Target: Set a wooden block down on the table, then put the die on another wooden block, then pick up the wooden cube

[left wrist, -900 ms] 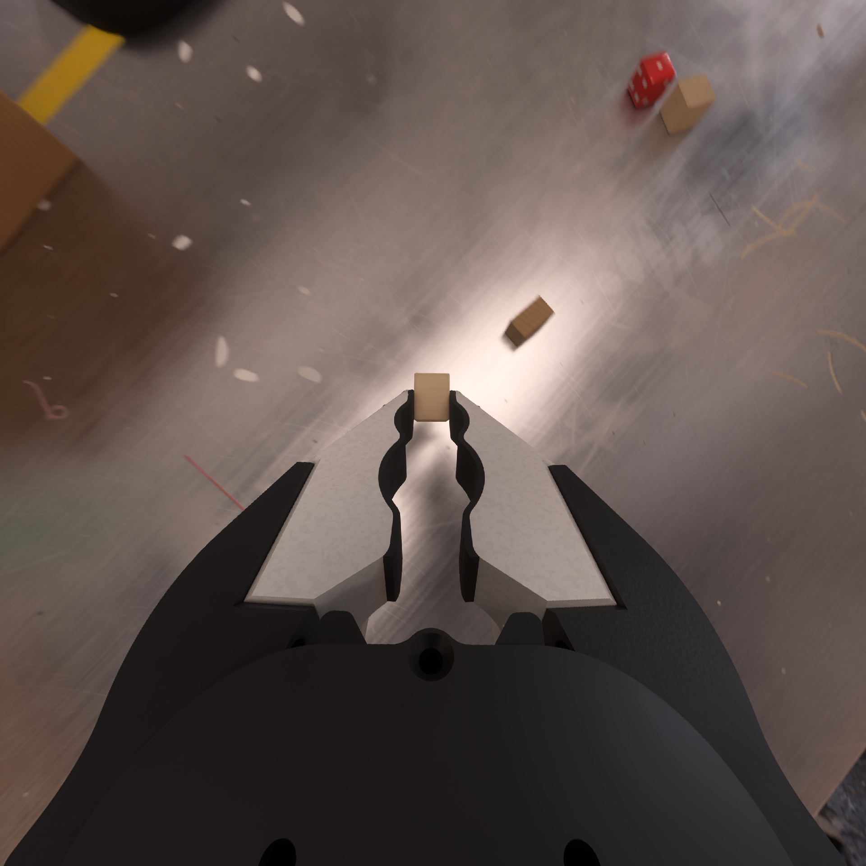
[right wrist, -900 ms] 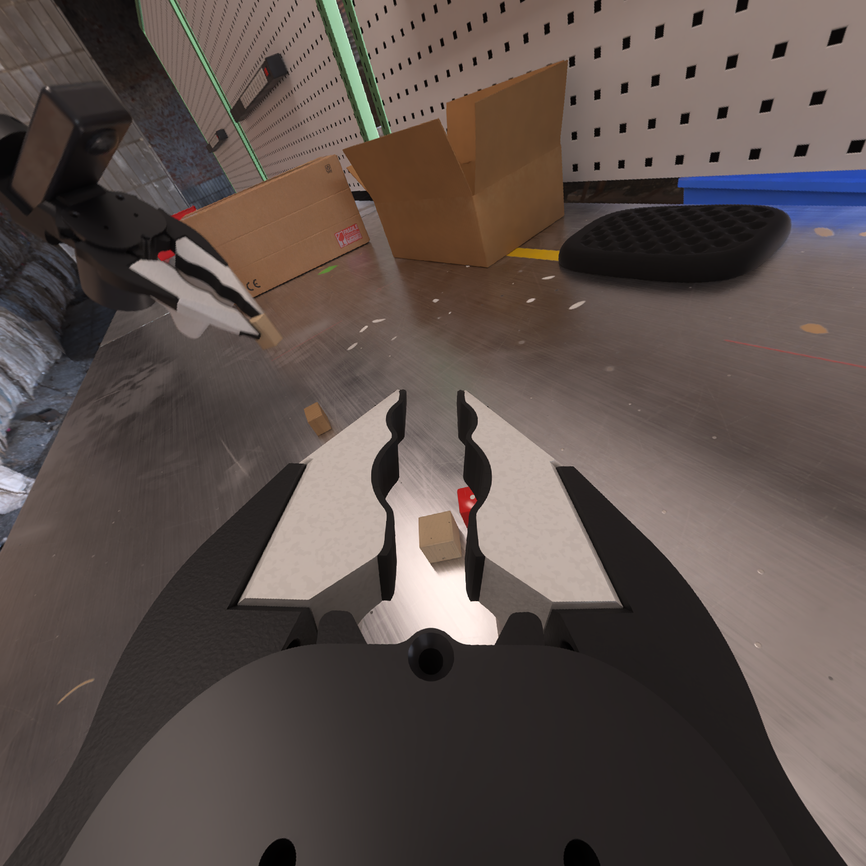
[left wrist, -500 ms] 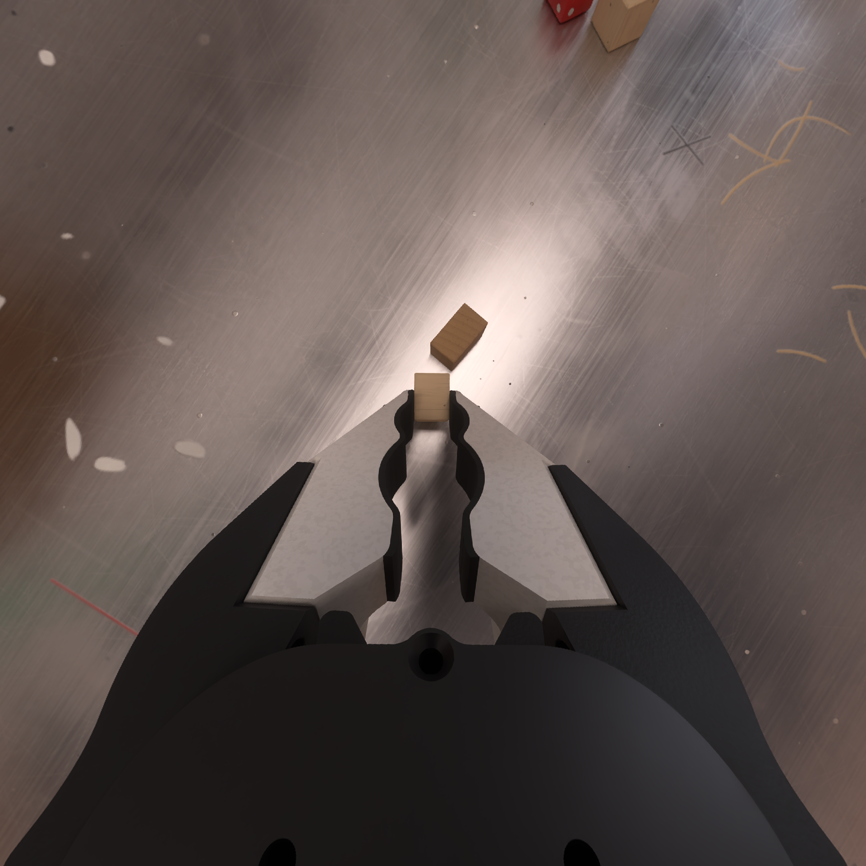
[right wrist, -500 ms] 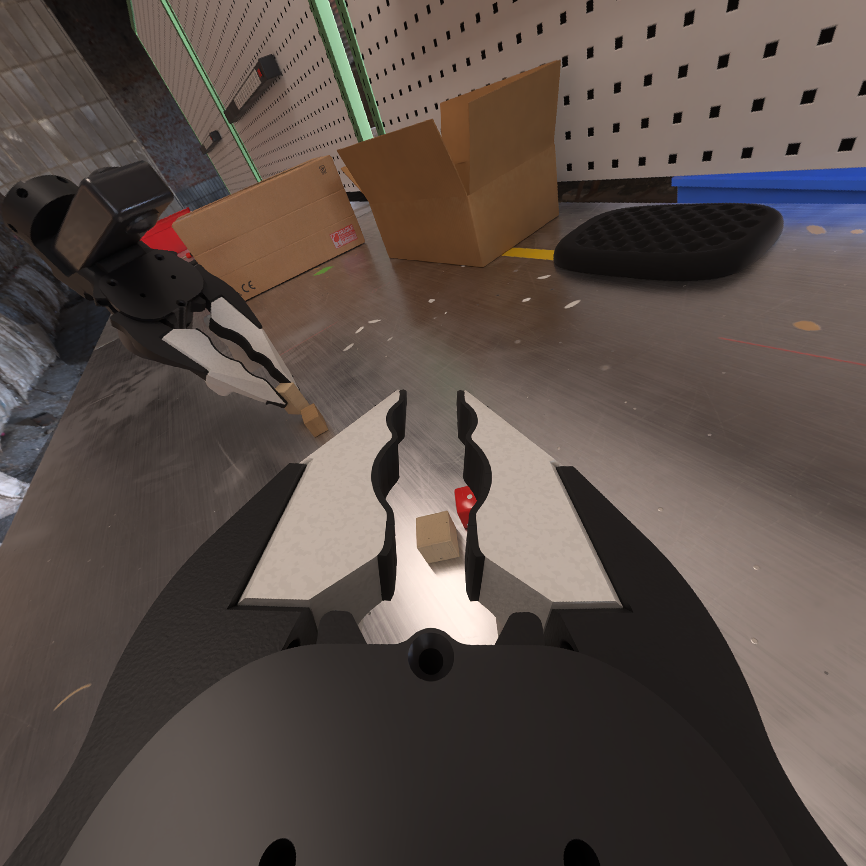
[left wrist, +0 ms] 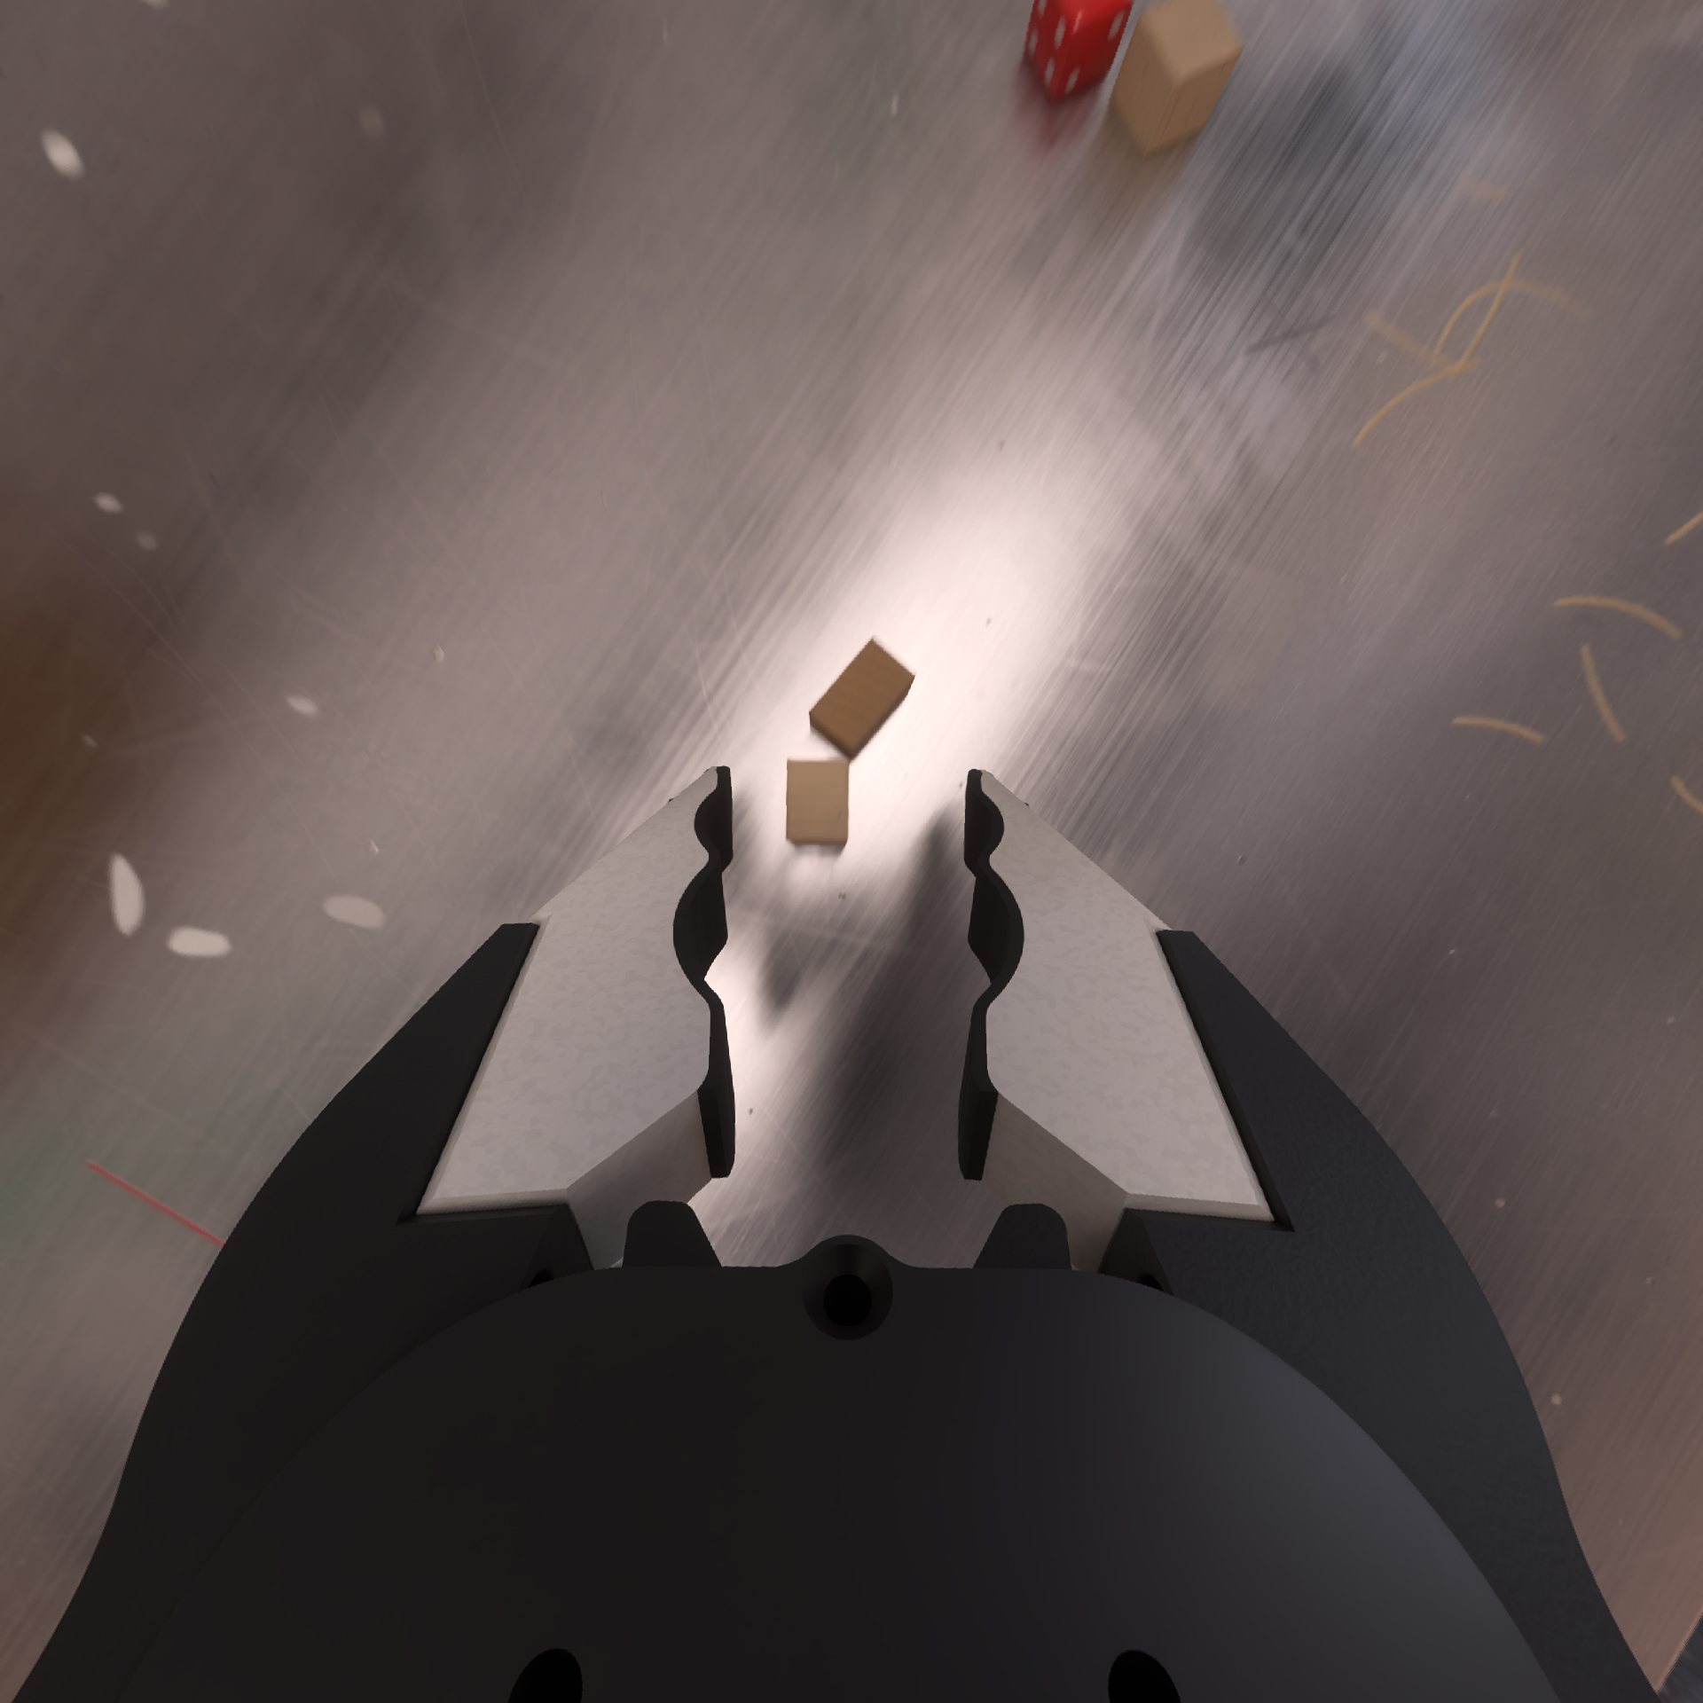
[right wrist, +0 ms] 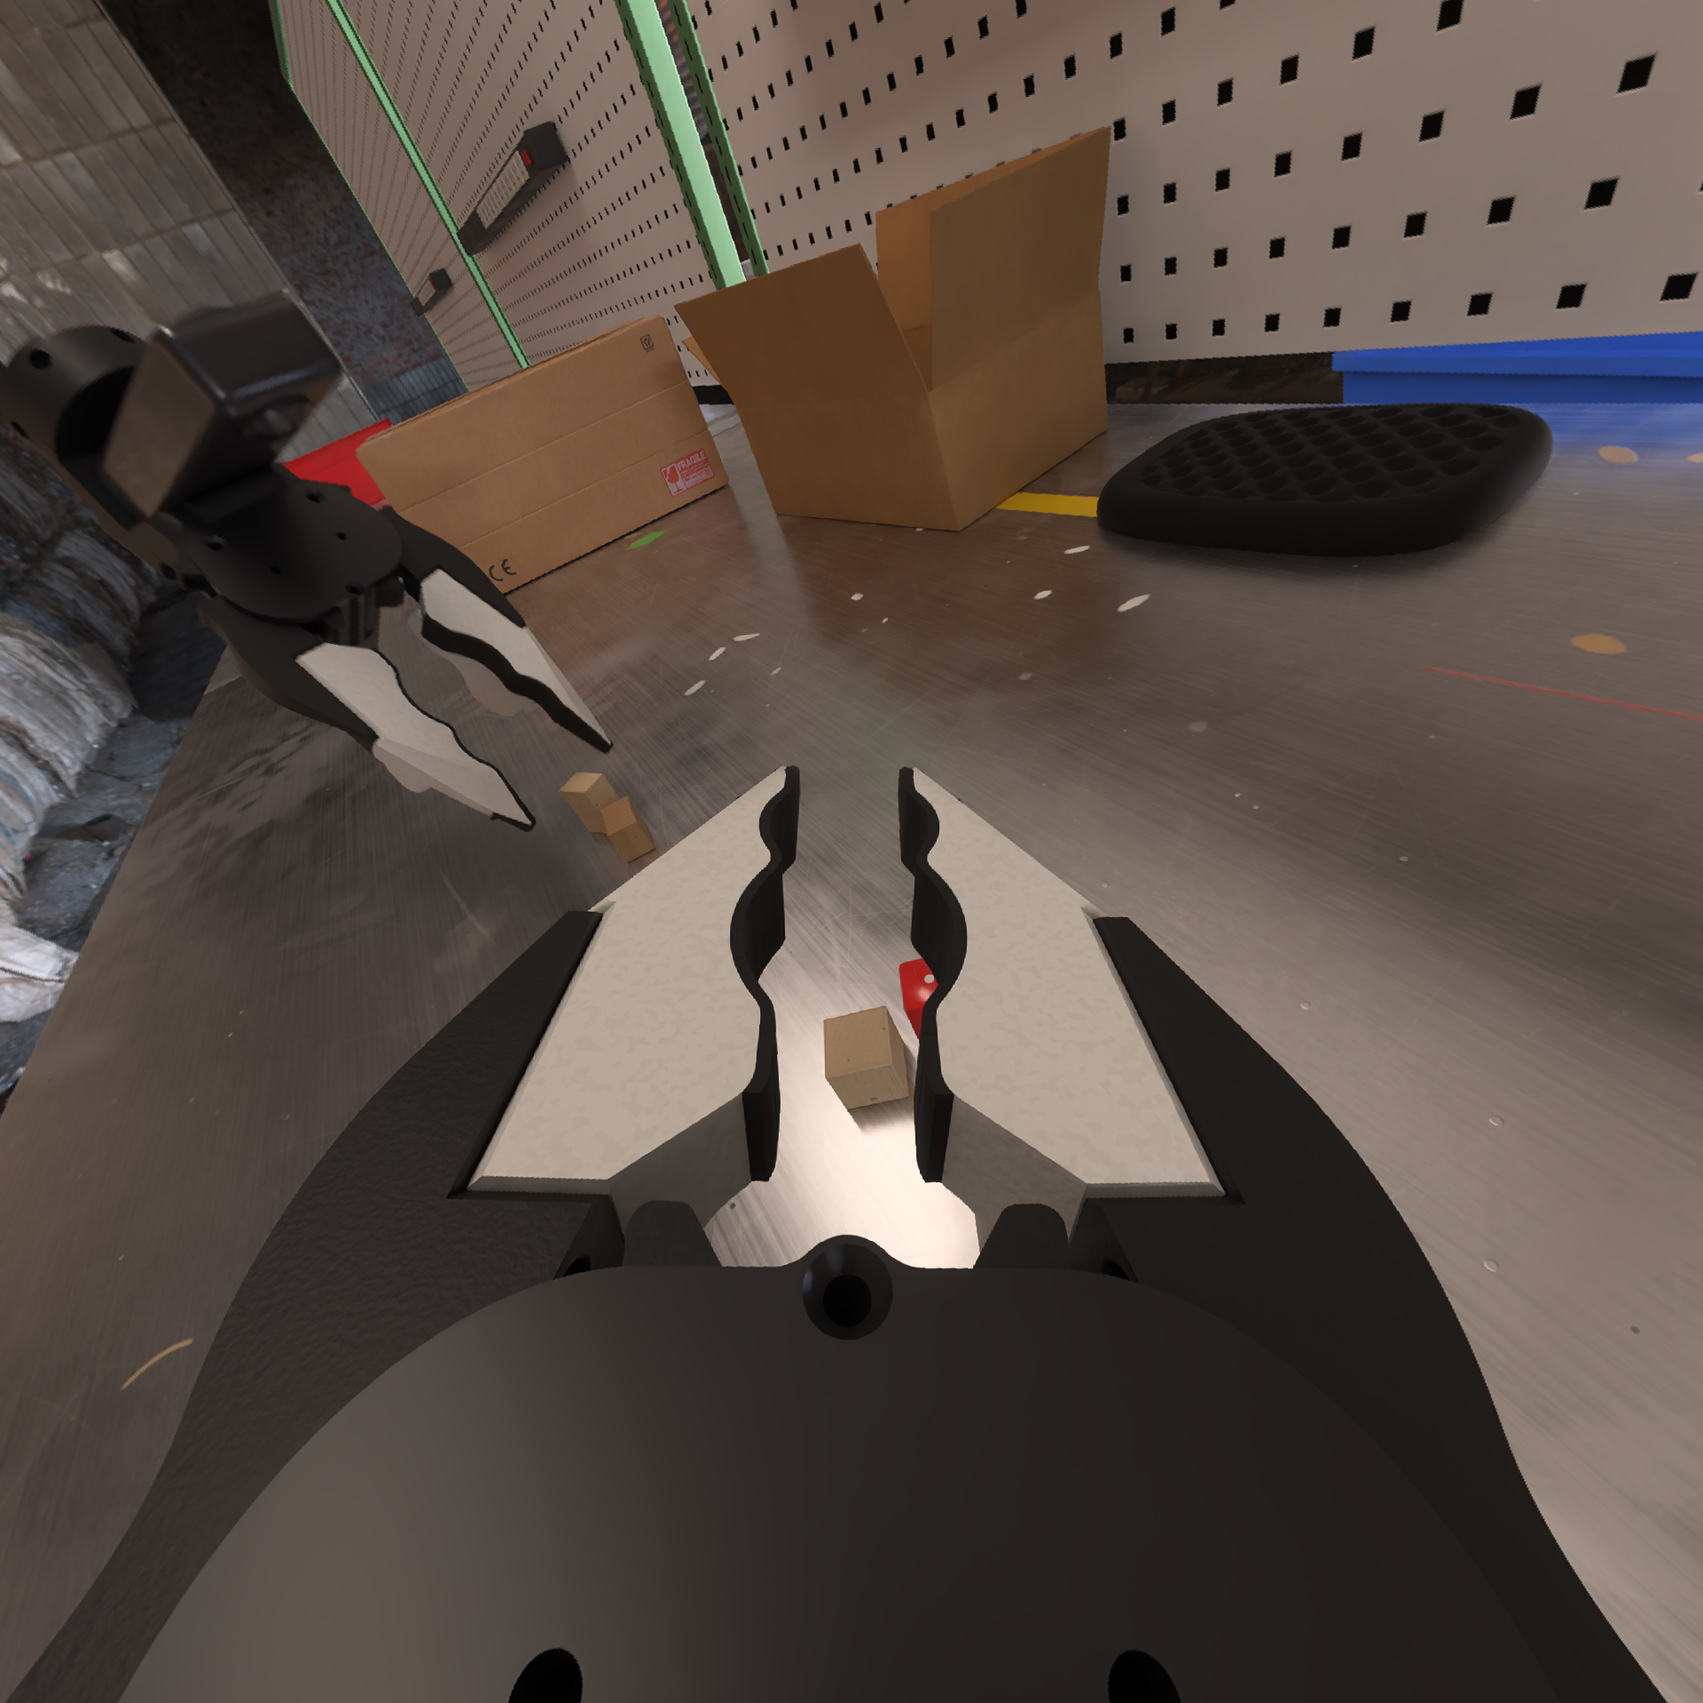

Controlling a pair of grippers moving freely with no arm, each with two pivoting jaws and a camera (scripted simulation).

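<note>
Count on the worktop (right wrist: 1290, 875):

Wooden blocks, three: two close together on the left, the pale one (left wrist: 816, 800) beside the darker one (left wrist: 862, 682); a third, the cube (right wrist: 864, 1056), near, seen between the right tongs' fingers.

Die (left wrist: 1074, 37), one, red, just beside the cube.

Tongs, two: left (left wrist: 846, 794), right (right wrist: 848, 779).

Cardboard boxes, two, far: one flat and shut (right wrist: 544, 452), one with flaps up (right wrist: 921, 369).

Black mat (right wrist: 1327, 475), one, far right.
</note>
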